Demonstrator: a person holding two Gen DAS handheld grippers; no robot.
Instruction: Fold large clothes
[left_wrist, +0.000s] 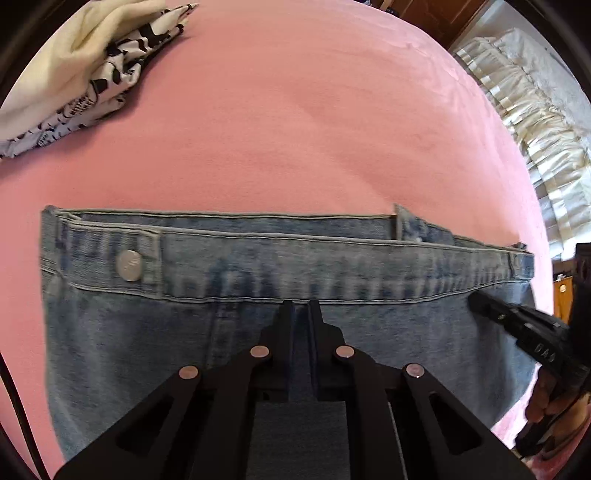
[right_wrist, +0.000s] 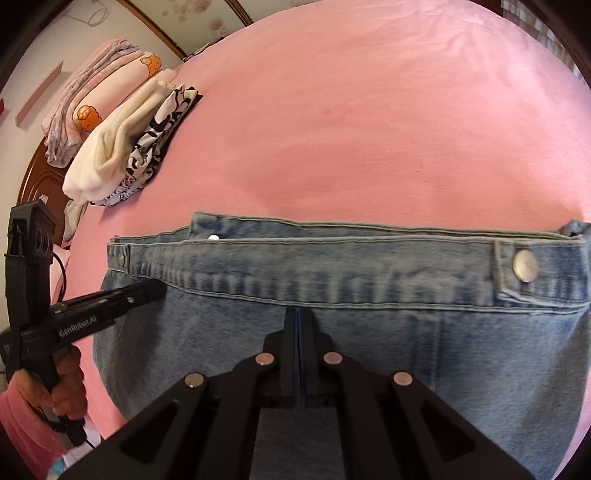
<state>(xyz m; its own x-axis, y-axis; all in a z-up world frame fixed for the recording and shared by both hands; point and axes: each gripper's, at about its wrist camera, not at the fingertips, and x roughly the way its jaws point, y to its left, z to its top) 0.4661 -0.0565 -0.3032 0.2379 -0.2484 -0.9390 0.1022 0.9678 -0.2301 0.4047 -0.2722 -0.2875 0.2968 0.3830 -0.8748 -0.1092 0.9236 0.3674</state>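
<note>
Jeans (left_wrist: 258, 332): pale blue washed denim, spread flat on the pink sheet (left_wrist: 295, 129); waistband runs straight across both views, double-stitched, with faded vertical creases below the seam.
Button (left_wrist: 128, 265): round, dull silver metal, on the waistband tab; shows again in the right wrist view (right_wrist: 525, 266). 1 small rivet (right_wrist: 121, 257) at the opposite waistband end.
Left gripper (left_wrist: 300, 306): black, matt, angular fingers with 4 round silver pivot pins behind. Fingers nearly together, a narrow slot left between them, tips on the denim just below the waistband seam. Blue shows in the slot, but whether cloth is pinched cannot be told.
Right gripper (right_wrist: 298, 314): same build. Fingers pressed close, a thin blue strip between the pads, tips at the seam under the waistband. Looks clamped on a denim fold.
Cross views: each gripper appears side-on in the other's camera, tip touching the jeans near a waistband end (left_wrist: 480, 302) (right_wrist: 151, 290).
Hands: fingers around the right handle (left_wrist: 546, 402) and the left handle (right_wrist: 66, 387); both partly cut by the lens edge.
Pink sheet: smooth, soft, faint shallow wrinkles, bulged by the fisheye.
Cloth pile (right_wrist: 122, 151): cream knit over black-and-white print fabric, folded, far left, well apart from the jeans.
Pillows (right_wrist: 99, 85): pink and lilac, orange cartoon print, beside the dark wood headboard (right_wrist: 37, 184).
Ruffled cream bedding (left_wrist: 535, 122): far right, pleated.
Hidden: jeans legs below the grippers, covered by the black linkage; lower hem out of frame.
</note>
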